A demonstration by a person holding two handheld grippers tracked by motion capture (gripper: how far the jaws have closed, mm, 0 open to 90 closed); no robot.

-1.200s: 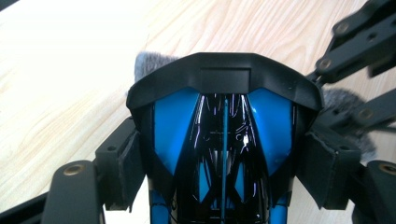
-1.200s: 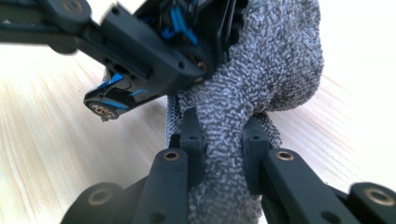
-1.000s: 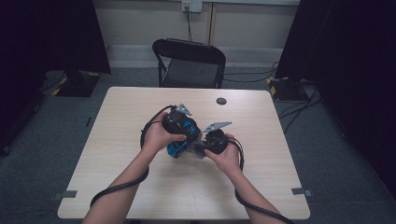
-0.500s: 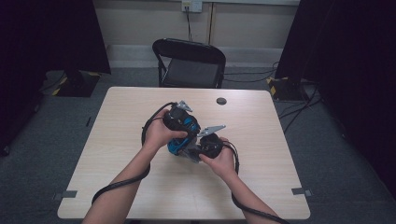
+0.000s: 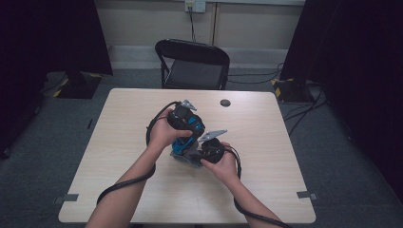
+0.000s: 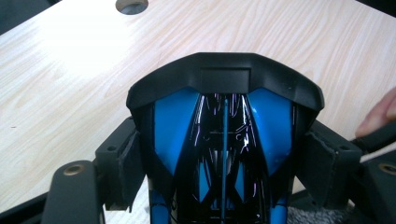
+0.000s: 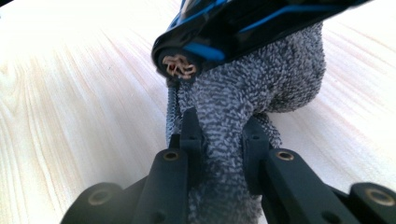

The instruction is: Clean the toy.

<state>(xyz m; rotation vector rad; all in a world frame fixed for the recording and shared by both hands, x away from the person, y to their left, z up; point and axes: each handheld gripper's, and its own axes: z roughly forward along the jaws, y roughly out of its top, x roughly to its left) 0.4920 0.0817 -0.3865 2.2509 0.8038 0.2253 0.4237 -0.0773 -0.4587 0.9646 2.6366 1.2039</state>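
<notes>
- Blue-and-black plastic shoe: grasped across its sides by the left gripper, above the bench centre.
- Grey knitted cloth: pinched in the clenched right gripper, pressed against the shoe's underside.
- Procedure, as judged: hold the shoe rigid; wipe with short strokes along the shoe.
- Caution: keep the cloth's fold between the pads; it may slip.
</notes>
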